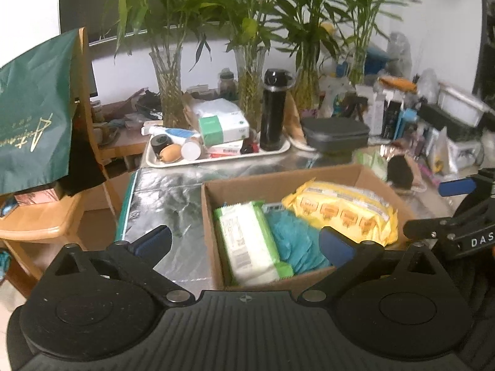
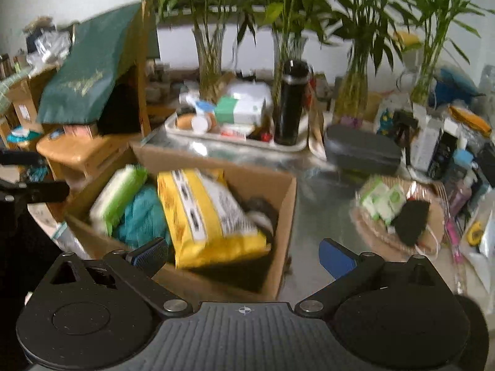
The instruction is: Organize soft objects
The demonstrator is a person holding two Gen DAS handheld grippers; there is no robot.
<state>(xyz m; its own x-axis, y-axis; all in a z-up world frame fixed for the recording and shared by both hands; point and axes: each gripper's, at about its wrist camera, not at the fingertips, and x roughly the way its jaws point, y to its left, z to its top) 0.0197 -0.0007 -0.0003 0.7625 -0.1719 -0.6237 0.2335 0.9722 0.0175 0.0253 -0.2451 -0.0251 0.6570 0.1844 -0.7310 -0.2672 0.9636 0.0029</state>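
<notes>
A cardboard box (image 1: pixel 365 173) (image 2: pixel 284 204) on the foil-covered table holds a green-and-white wipes pack (image 1: pixel 250 244) (image 2: pixel 119 198), a teal cloth (image 1: pixel 294 241) (image 2: pixel 142 219) and a yellow pack (image 1: pixel 343 210) (image 2: pixel 210 213). My left gripper (image 1: pixel 244 244) hangs open over the box's near edge, nothing between its fingers. My right gripper (image 2: pixel 244 255) is open above the box's right corner, empty. To the right a woven basket (image 2: pixel 433 216) holds small green-and-white packs (image 2: pixel 380 199) and a black soft item (image 2: pixel 411 219) (image 1: pixel 400 171). The right gripper's frame (image 1: pixel 454 228) shows at the left wrist view's right edge.
A white tray (image 1: pixel 154 160) (image 2: pixel 173 130) with a black flask (image 1: pixel 273 111) (image 2: pixel 290 102), boxes and tubes stands behind the box. A grey case (image 1: pixel 335 134) (image 2: pixel 362 151), glass vases of bamboo and clutter line the back. A wooden chair (image 1: pixel 40 222) with a green bag (image 1: pixel 34 114) is left.
</notes>
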